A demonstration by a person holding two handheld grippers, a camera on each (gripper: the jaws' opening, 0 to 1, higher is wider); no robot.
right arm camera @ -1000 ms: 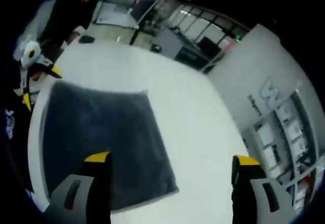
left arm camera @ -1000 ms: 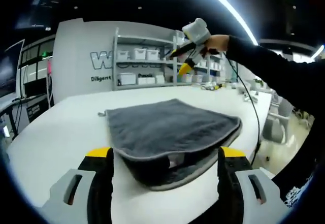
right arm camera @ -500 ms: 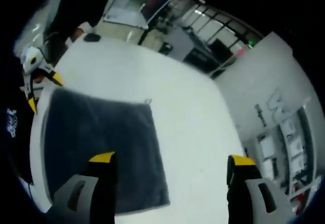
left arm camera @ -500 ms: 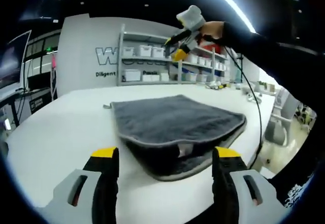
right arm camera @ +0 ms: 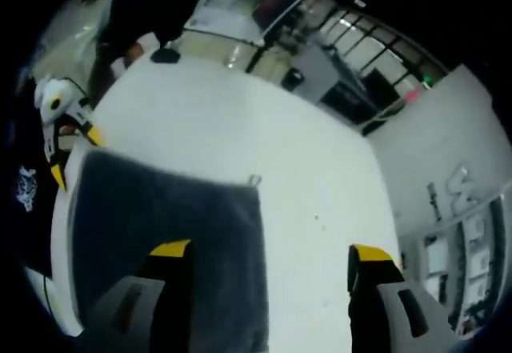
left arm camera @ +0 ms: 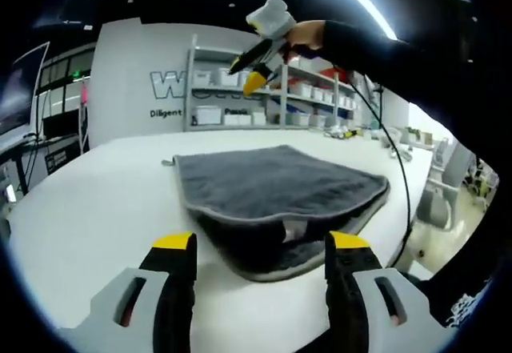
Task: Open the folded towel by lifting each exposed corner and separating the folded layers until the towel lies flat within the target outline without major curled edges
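in the left gripper view, my left gripper (left arm camera: 260, 245) sat low over the white table (left arm camera: 88, 193), its two yellow-tipped jaws spread wide and holding nothing. one grey towel (left arm camera: 272, 189) lay folded just ahead of them, its near edge between the jaw tips, the layers parted there to show a dark gap and a small label. the right gripper (left arm camera: 254, 63) hung in the air above the towel's far side, well apart from the cloth; i could not tell its jaw state from there. one shelf unit (left arm camera: 240, 89) holding white bins stood behind the table, against a lettered wall.

in the right gripper view, my right gripper (right arm camera: 268, 253) looked down on the table (right arm camera: 312, 185), jaws wide apart and empty. the towel (right arm camera: 168, 233) lay under the left jaw. the left gripper (right arm camera: 64, 121) showed at the towel's far corner. one person in dark clothes (right arm camera: 152, 9) stood at the table's far edge.
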